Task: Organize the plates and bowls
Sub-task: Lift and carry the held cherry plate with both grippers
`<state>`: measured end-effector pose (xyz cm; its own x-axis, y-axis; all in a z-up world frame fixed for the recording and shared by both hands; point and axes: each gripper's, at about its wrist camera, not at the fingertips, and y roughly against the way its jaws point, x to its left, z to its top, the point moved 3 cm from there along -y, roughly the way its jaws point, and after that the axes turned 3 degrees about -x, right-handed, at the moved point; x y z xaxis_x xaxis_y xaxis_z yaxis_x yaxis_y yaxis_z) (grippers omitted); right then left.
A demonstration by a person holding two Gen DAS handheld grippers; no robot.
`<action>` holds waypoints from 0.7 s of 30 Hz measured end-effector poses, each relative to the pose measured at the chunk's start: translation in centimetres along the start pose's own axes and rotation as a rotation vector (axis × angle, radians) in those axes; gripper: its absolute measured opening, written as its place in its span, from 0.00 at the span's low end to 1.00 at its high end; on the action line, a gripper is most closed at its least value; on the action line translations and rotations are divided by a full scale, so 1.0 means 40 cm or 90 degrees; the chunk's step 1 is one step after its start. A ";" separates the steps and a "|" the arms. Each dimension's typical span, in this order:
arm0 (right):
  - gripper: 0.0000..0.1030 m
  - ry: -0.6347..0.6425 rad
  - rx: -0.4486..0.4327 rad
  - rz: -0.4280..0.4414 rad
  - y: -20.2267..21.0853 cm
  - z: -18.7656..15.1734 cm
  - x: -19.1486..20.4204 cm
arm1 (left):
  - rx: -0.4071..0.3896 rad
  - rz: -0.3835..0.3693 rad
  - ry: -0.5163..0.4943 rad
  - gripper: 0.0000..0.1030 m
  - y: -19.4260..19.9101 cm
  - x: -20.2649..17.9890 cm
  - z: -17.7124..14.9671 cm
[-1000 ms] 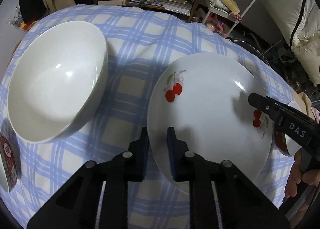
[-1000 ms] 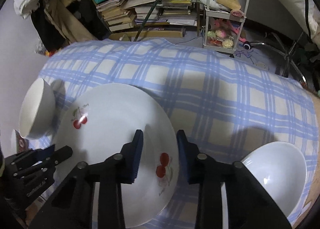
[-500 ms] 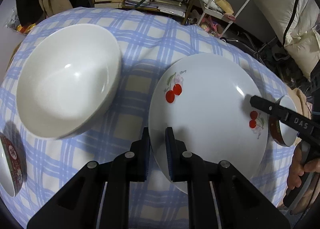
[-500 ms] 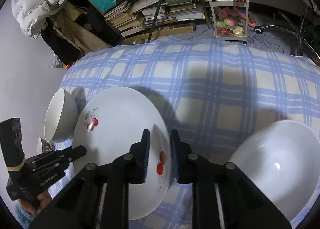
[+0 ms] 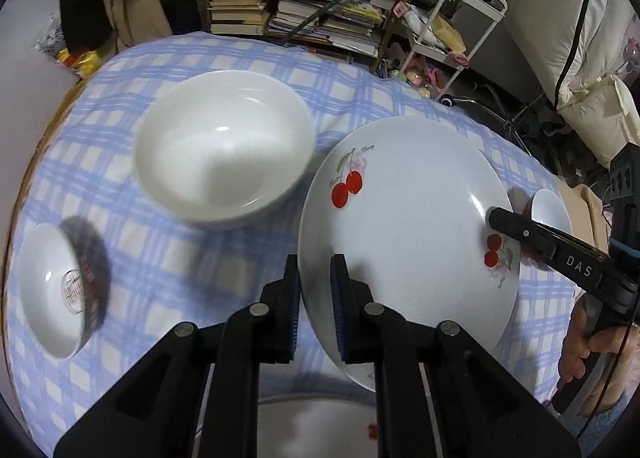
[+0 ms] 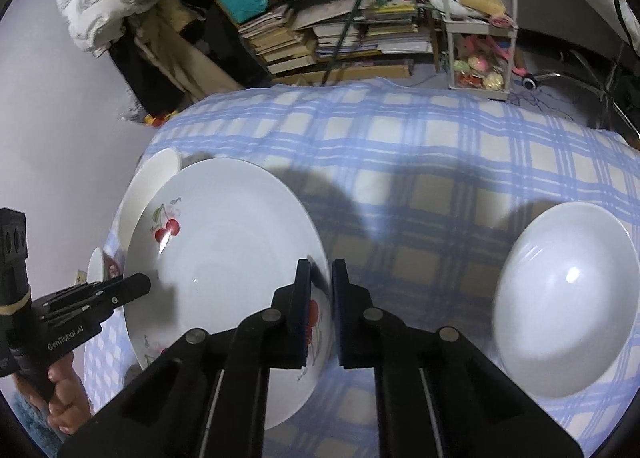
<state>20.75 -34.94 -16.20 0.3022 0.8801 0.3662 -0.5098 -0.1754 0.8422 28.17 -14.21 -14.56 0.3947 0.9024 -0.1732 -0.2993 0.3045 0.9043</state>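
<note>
A: Item 1, cherry plate (image 5: pixel 408 226). Where was it?

B: Over the middle of the bench (image 5: pixel 168 258), which wore a blue-check cloth. It was held clear of the cloth by 2 tools at opposite rim edges. A second plate rim (image 5: pixel 316 422) showed beneath it at the lower edge of the left wrist view.

A: Orientation?

B: Face up and tilted. Round, so no long axis. 1 cherry print sat on the rim toward the left tool (image 5: pixel 316 290), and a second on the rim toward the right tool (image 6: pixel 321 306).

A: State of the tools?

B: Left tool: clamped on the near rim, 1 pad above and 1 under. Right tool: its jaws had just been closing, with the plate rim between them; they were now pressed on that edge. A hand (image 5: pixel 588 346) held the right tool's grip, and another hand (image 6: pixel 68 398) held the left tool's.

A: Item 2?

B: Large white bowl (image 5: pixel 224 146), upright on the cloth, near the plate's left edge in the left wrist view.

A: Item 3?

B: Small bowl with red pattern (image 5: pixel 56 290), at the bench's left edge.

A: Item 4?

B: White shallow bowl (image 6: pixel 564 306), upright, well apart to the right of the plate in the right wrist view.

A: Item 5?

B: Small bowl (image 5: pixel 548 210) beyond the right tool, partly hidden.
</note>
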 end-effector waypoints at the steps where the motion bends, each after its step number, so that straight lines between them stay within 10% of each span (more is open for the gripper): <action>1: 0.12 0.003 -0.001 0.003 0.004 -0.006 0.013 | -0.003 0.004 -0.001 0.14 0.016 0.010 -0.011; 21: 0.12 0.071 -0.027 0.029 0.117 -0.163 0.234 | 0.000 0.055 0.019 0.15 0.214 0.127 -0.243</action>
<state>15.92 -24.64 -11.42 0.1874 0.9159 0.3549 -0.5547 -0.1995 0.8078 19.16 -4.07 -11.51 0.3416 0.9339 -0.1055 -0.3317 0.2248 0.9162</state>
